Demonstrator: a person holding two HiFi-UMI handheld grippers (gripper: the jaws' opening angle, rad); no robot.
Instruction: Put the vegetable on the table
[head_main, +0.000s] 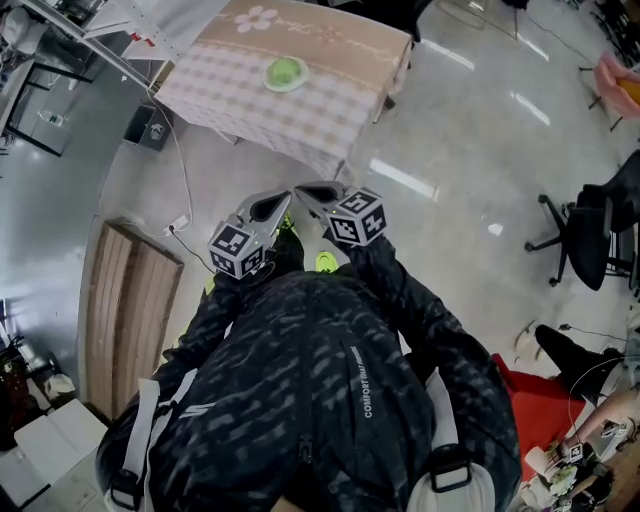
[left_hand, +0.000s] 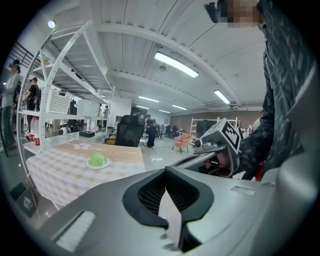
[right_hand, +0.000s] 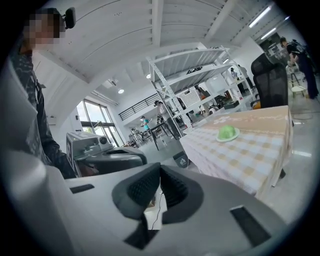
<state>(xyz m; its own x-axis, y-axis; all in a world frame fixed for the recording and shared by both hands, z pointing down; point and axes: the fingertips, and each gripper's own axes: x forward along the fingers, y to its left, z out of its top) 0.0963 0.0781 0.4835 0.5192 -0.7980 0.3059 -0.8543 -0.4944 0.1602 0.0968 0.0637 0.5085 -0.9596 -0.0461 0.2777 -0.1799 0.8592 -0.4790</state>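
One round green vegetable (head_main: 285, 71) (smooth, domed) sits on checked-cloth table (head_main: 225, 85)

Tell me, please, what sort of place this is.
Probably an open lab or workshop hall rather than a home: a glossy floor, white metal shelving racks, a black office chair and long ceiling strip lights. A cloth-covered table stands out on the open floor.

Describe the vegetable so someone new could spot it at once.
Ahead of the person stands a table with a checked cloth. Near its middle, a small pale plate holds a round green vegetable, the only green thing on that cloth.
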